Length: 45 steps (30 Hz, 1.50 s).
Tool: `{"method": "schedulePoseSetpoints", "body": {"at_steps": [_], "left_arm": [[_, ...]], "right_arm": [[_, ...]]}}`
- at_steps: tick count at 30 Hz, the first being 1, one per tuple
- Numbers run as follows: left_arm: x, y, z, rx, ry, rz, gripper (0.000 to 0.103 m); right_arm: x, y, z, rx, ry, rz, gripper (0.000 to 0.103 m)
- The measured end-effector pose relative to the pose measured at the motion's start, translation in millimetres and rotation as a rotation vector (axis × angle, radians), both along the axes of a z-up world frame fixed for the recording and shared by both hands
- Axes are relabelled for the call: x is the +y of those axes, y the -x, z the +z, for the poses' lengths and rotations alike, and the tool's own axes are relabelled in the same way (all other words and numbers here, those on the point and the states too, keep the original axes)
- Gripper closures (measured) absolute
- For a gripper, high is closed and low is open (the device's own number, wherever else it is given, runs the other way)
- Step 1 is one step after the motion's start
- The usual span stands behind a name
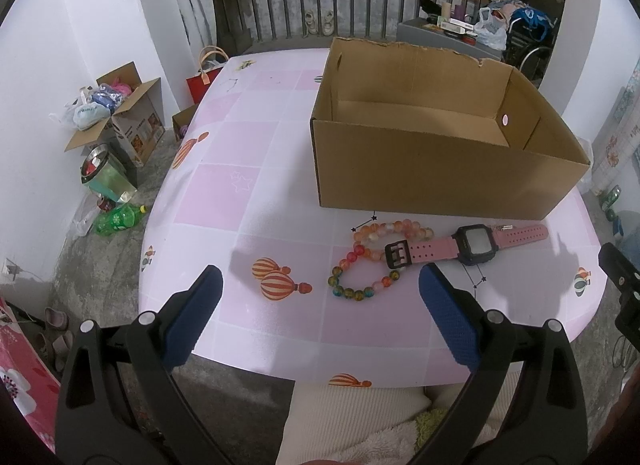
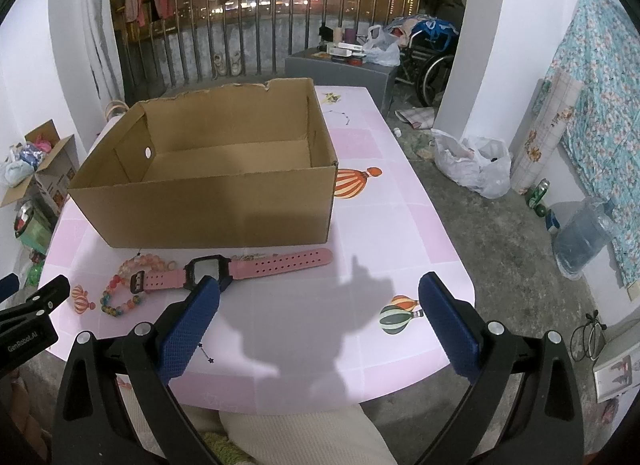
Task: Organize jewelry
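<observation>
Jewelry under review: we record a pink watch [image 1: 472,245] and two beaded bracelets [image 1: 372,261] lying on the table [image 1: 256,193] near its front edge, just before the open cardboard box [image 1: 436,173]. The buckle end of the watch strap overlaps the bracelets. We find the left gripper [image 1: 320,289] and right gripper [image 2: 320,293] both spread apart, holding nothing, above the table's front edge.

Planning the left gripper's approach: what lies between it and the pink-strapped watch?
In the left wrist view, the multicoloured bead bracelet lies between the open left gripper and the pink-strapped black watch, partly under its buckle end.
</observation>
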<state>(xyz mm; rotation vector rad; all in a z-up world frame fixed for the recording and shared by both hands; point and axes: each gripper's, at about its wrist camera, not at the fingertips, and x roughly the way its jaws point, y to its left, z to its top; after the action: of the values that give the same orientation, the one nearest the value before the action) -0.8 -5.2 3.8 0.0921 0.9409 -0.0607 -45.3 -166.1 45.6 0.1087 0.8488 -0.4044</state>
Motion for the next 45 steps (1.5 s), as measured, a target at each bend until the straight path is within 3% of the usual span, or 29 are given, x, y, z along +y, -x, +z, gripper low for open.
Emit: {"method": "schedulePoseSetpoints", "body": {"at_steps": [45], "left_arm": [[4.1,-0.5,-8.4,0.005,-0.008,0.016,0.008]], "right_arm": [[-0.8,-5.8,-6.9,-0.004,-0.011,0.030,0.006]]}}
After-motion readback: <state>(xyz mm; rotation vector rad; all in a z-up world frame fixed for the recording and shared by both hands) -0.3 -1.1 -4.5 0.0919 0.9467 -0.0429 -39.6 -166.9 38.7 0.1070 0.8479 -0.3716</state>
